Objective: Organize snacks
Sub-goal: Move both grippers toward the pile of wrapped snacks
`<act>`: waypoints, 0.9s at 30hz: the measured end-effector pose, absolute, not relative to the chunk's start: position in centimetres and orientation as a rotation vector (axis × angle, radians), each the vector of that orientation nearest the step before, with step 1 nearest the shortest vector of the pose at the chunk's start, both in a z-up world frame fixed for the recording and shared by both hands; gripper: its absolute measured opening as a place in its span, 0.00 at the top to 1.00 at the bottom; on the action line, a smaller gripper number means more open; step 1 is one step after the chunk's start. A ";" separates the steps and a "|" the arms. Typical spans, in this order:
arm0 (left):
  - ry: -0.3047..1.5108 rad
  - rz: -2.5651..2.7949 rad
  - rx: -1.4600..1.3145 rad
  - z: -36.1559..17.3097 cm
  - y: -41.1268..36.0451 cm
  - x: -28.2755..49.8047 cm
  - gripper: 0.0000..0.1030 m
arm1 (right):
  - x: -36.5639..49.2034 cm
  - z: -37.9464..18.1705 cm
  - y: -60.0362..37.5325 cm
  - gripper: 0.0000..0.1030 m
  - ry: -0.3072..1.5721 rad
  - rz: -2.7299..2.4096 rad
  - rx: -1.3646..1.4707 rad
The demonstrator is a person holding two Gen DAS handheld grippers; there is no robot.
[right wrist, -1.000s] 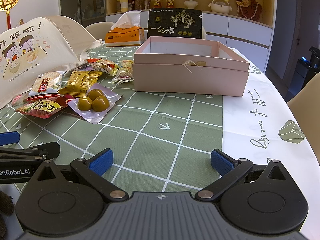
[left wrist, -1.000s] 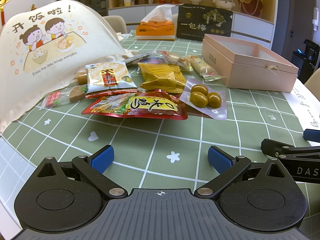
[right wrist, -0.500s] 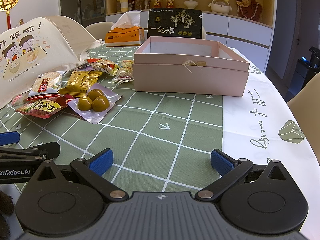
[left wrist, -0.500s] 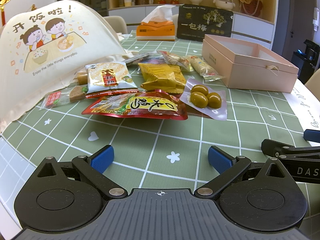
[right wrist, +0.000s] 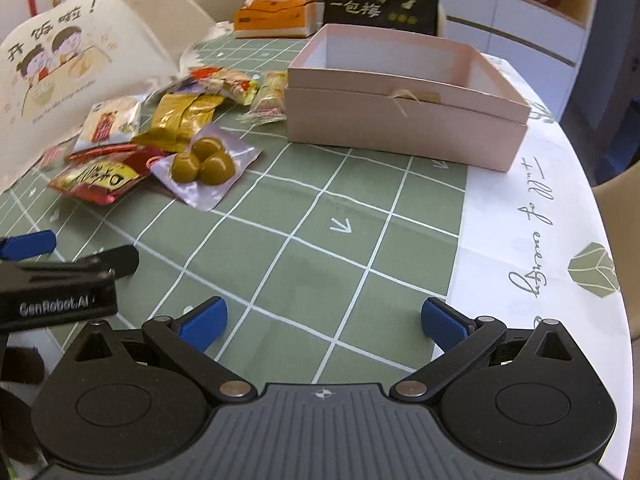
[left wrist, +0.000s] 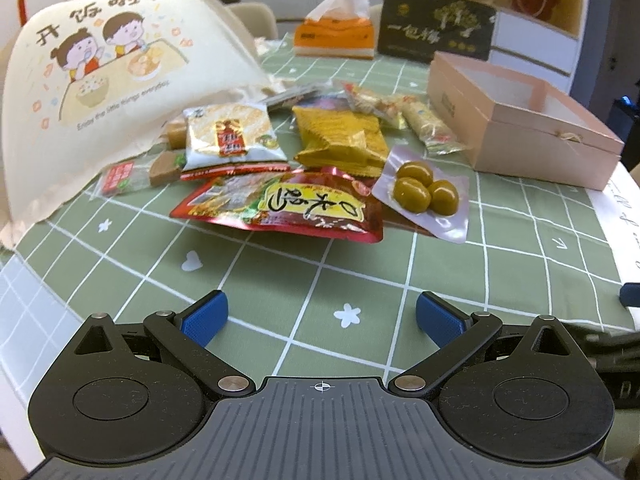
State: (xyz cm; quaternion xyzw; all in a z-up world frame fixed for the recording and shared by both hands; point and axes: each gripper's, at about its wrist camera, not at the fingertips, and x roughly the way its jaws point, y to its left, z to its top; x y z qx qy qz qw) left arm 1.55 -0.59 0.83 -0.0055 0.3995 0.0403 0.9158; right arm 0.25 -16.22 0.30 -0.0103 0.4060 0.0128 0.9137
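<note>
Several snack packs lie in a pile on the green checked tablecloth: a red pouch (left wrist: pixel 280 208), a clear pack of green olives (left wrist: pixel 424 194), a yellow pack (left wrist: pixel 340 140) and a white rice-cracker pack (left wrist: pixel 230 136). An open pink box (left wrist: pixel 520 120) stands to their right; it also shows in the right wrist view (right wrist: pixel 404 108), seemingly empty. My left gripper (left wrist: pixel 320 316) is open and empty, hovering short of the red pouch. My right gripper (right wrist: pixel 324 316) is open and empty over bare cloth, with the olives (right wrist: pixel 204 164) ahead to its left.
A cream cartoon-print bag (left wrist: pixel 100 80) leans at the left. An orange tissue box (left wrist: pixel 336 36) and a black package (left wrist: pixel 436 28) stand at the back. The table edge curves at the right (right wrist: pixel 600 240), beside a chair (right wrist: pixel 620 200).
Both grippers have moved forward and slightly upward toward the snacks and box. Both jaws stay open and nothing on the table has moved.
</note>
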 end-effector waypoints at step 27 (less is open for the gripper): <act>0.787 0.219 -0.299 7.5 12.4 6.8 0.02 | 3.3 3.8 -17.4 0.01 0.812 0.016 -0.012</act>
